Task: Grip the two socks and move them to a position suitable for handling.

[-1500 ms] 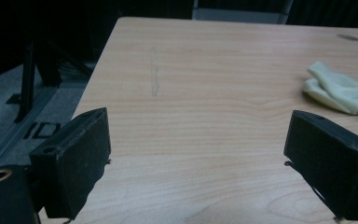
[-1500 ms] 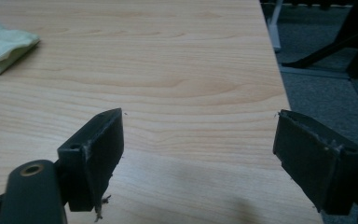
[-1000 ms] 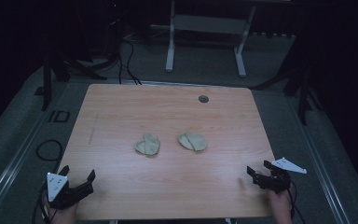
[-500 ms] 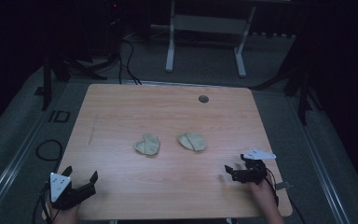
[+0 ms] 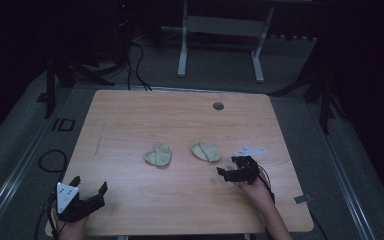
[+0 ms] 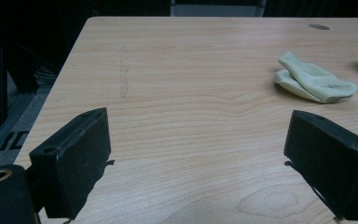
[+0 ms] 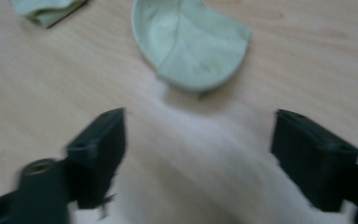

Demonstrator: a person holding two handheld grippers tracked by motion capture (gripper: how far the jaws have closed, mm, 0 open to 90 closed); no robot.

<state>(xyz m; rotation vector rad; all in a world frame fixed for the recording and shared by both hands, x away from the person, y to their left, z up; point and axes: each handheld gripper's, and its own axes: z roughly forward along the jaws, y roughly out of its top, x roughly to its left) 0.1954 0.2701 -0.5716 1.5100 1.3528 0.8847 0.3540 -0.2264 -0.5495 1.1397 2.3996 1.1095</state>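
While the right pale green sock (image 5: 206, 151) lies mid-table beside the left sock (image 5: 158, 155), the right gripper (image 5: 228, 169) hangs near it, its jaws wide but just closing a little on nothing. Well apart at the wooden table's (image 5: 145, 115) near left corner, the left gripper (image 5: 87, 189) gapes empty.

Looks to us like a lab or test studio, not anyone's home. We've got a bare wooden table (image 5: 180, 120) with a cable grommet (image 5: 218, 106) at 1 o'clock, grey carpet floor all round, loose black cables (image 5: 137, 60) trailing at 11 o'clock, and a white metal stand frame (image 5: 220, 30) at 12, everything else blacked out.
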